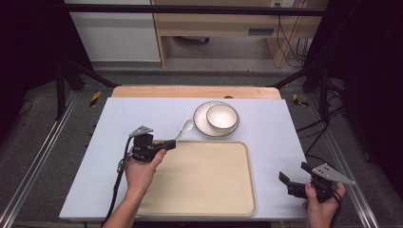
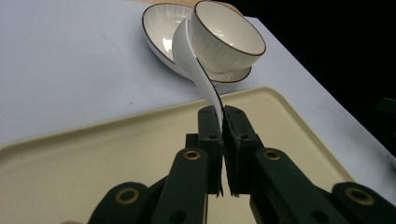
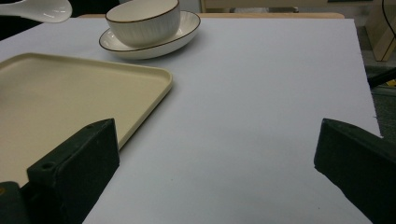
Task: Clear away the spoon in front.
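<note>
High view, left gripper: the left gripper (image 1: 167, 145) sat left of centre in the frame, at the tray's upper left corner, jaws clamped on the handle of the white spoon (image 1: 185, 128).
High view, spoon: its long axis ran from lower left to upper right, bowl end pointing at the plate (image 1: 201, 124) and the bowl (image 1: 222, 116) stacked on it, just above centre.
High view, tray: the beige tray (image 1: 204, 180) lay bare in the lower middle.
High view, right gripper: the right gripper (image 1: 286, 183) waited at lower right, off the tray on the white table (image 1: 119, 123), jaws apart, carrying nothing.
Left gripper view, grip: the jaws were pinched tight on the handle tip at centre frame; the spoon (image 2: 196, 60) rose away up-frame, its bowl end up near the bowl (image 2: 229, 37), though contact could not be judged.
Left gripper view, tray: the tray (image 2: 93, 158) spread beneath the jaws.
Right gripper view, jaws: wide open at the two lower corners, nothing between them.
Right gripper view, spoon: the spoon (image 3: 42, 9) hung at upper left, seemingly clear of the table, with the bowl (image 3: 142, 21) on its plate (image 3: 187, 28) top centre.
Step, my call: spoon in carry, likely headed for the tray.
Next move, my call: swing it over the tray, lower it flat, then release.
</note>
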Demonstrator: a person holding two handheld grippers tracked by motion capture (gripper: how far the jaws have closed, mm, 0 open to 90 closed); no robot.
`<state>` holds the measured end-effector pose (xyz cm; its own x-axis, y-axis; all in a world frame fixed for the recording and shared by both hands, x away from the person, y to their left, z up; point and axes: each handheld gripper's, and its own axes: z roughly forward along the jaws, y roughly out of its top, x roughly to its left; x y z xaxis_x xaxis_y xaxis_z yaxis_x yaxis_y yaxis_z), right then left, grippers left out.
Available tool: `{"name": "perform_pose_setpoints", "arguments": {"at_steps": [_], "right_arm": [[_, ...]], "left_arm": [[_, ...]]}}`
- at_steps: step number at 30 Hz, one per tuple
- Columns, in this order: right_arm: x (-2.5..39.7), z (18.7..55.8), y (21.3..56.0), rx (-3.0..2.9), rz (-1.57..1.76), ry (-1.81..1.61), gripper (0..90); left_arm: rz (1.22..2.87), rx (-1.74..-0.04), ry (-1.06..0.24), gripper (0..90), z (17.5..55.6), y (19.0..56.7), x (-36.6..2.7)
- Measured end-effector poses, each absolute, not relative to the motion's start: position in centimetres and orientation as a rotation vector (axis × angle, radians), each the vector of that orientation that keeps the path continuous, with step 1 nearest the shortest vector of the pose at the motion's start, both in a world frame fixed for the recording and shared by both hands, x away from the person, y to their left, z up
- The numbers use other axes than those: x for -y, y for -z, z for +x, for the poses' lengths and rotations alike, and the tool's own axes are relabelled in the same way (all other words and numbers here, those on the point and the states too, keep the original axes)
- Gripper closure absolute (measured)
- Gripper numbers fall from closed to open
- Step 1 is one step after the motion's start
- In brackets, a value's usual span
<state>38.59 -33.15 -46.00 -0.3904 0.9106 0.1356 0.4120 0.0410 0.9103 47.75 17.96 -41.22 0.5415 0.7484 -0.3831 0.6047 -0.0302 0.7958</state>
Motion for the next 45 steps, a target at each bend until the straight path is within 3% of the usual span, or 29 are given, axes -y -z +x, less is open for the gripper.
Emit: {"name": "perform_pose_setpoints", "arguments": {"at_steps": [21, 38, 41, 43, 45], "right_arm": [[32.6, 38.8, 46.0, -1.854, 1.330, -1.310, 0.5], [32.3, 38.8, 46.1, -1.863, 1.327, -1.309, 0.5], [32.3, 38.8, 46.1, -1.858, 1.331, -1.310, 0.5], [32.4, 38.8, 46.1, -1.856, 1.329, -1.309, 0.5], [32.4, 38.8, 46.1, -1.854, 1.326, -1.311, 0.5]], "left_arm": [[1.721, -1.255, -0.277, 86.2, 43.4, 45.1, -23.4], [1.742, -1.286, -0.396, 85.1, 42.1, 46.9, -24.3], [1.772, -1.305, -0.443, 80.8, 42.0, 47.0, -23.9], [1.800, -1.315, -0.476, 70.5, 42.2, 47.1, -23.8], [1.813, -1.312, -0.498, 68.5, 42.2, 47.2, -23.8]]}}
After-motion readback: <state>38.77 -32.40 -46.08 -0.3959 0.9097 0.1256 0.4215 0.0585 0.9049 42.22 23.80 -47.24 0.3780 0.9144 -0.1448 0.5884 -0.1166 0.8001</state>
